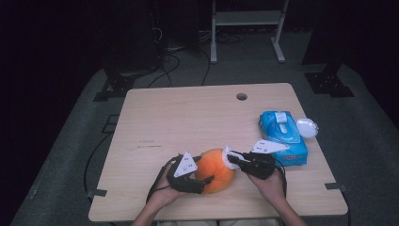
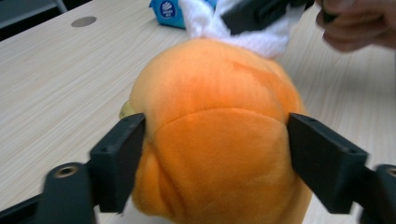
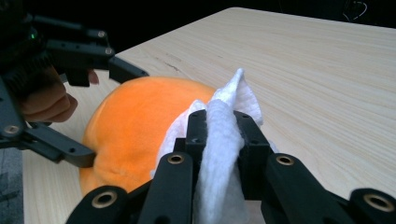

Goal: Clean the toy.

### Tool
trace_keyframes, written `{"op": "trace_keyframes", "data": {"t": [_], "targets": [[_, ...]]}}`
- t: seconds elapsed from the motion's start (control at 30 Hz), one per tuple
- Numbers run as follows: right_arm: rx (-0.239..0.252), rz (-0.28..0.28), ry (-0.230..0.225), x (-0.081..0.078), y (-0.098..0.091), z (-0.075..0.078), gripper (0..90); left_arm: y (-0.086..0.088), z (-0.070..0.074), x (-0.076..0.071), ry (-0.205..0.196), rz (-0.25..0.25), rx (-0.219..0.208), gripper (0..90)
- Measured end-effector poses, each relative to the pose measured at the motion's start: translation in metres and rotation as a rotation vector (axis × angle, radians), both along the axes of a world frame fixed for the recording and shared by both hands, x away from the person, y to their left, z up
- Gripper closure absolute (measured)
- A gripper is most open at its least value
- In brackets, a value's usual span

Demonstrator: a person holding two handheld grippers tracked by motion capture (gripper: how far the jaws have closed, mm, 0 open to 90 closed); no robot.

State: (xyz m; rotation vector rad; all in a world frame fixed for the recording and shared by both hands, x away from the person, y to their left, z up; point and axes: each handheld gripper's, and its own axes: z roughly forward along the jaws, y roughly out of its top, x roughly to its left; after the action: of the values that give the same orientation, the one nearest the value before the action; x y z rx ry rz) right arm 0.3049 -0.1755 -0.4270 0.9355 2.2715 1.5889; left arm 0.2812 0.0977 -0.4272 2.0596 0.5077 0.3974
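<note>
Spreading across most of the high view, your counter point(image 1: 188, 122) is pale wood with a small round hole point(image 1: 242, 96) near its far edge. On its right side lies a blue tissue pack point(image 1: 283, 136), with a small clear lid-like piece point(image 1: 307, 127) just beside it at the counter's right edge.

Next in size is the orange plush toy point(image 1: 216, 170), sitting on the counter near your edge, between your two hands. In the left gripper view it bulges up between the jaws, rounded and soft, with a seam running across it.

Your left claw point(image 1: 207, 181) straddles the near-left side of the orange plush toy, one jaw on either flank; its jaws stand wide and press against the fabric on both sides, so it is clamped on the toy.

Your right claw point(image 1: 231, 159) comes in from the right, level with the toy's top. Its jaws are drawn together on a white tissue point(image 3: 219, 140), which stands up between them in a crumpled fold. In the left gripper view that tissue rests against the upper far side of the toy.
</note>
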Motion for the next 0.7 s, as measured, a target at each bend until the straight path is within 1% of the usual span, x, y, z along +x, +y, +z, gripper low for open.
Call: {"op": "trace_keyframes", "data": {"t": [0.03,0.07,0.13,0.17,0.2,0.23,0.27,0.33,0.4,0.47,0.5,0.57,0.6,0.67,0.7], "targets": [[-0.008,0.002,-0.006,-0.001,0.002,0.000,77.1,-0.001,0.002,0.001,0.005,-0.004,-0.005,18.3],[-0.011,0.006,-0.009,-0.003,0.004,0.001,77.1,-0.002,0.004,0.002,-0.004,-0.005,-0.011,15.8],[-0.001,0.037,-0.021,-0.007,0.009,0.003,77.2,-0.001,0.006,0.003,-0.005,-0.001,-0.033,13.7],[0.001,0.063,-0.028,-0.009,0.013,0.004,77.2,-0.002,0.006,0.003,-0.006,-0.003,-0.023,13.3],[-0.002,0.088,-0.040,-0.013,0.018,0.006,77.2,-0.003,0.005,0.003,-0.005,-0.004,-0.001,13.2],[-0.011,0.108,-0.057,-0.017,0.023,0.007,77.1,-0.004,0.002,0.002,-0.007,-0.005,0.016,13.4],[-0.027,0.124,-0.074,-0.020,0.028,0.009,77.1,-0.004,0.001,0.002,-0.010,-0.008,0.020,16.0],[-0.048,0.127,-0.092,-0.022,0.030,0.010,77.1,-0.003,0.001,-0.001,-0.045,-0.011,0.048,23.7],[-0.028,0.109,-0.071,-0.018,0.026,0.008,77.2,-0.002,0.001,-0.003,-0.064,0.001,0.051,30.4],[-0.021,0.083,-0.054,-0.012,0.019,0.004,77.2,0.000,0.000,-0.003,-0.062,0.008,0.046,32.2],[-0.023,0.068,-0.050,-0.009,0.016,0.002,77.2,0.002,0.000,-0.002,-0.055,0.009,0.049,32.2],[-0.035,0.040,-0.042,-0.006,0.010,-0.003,77.2,0.004,-0.001,0.000,-0.045,0.013,0.040,32.3],[-0.030,0.033,-0.032,-0.005,0.009,-0.004,77.2,0.005,-0.001,0.000,-0.044,0.012,0.039,32.3],[-0.023,0.036,-0.033,-0.007,0.010,-0.002,77.2,0.004,-0.002,0.000,-0.043,0.019,0.040,32.3],[-0.014,0.050,-0.040,-0.009,0.013,0.001,77.2,0.003,-0.002,0.000,-0.039,0.023,0.033,32.3]]}}
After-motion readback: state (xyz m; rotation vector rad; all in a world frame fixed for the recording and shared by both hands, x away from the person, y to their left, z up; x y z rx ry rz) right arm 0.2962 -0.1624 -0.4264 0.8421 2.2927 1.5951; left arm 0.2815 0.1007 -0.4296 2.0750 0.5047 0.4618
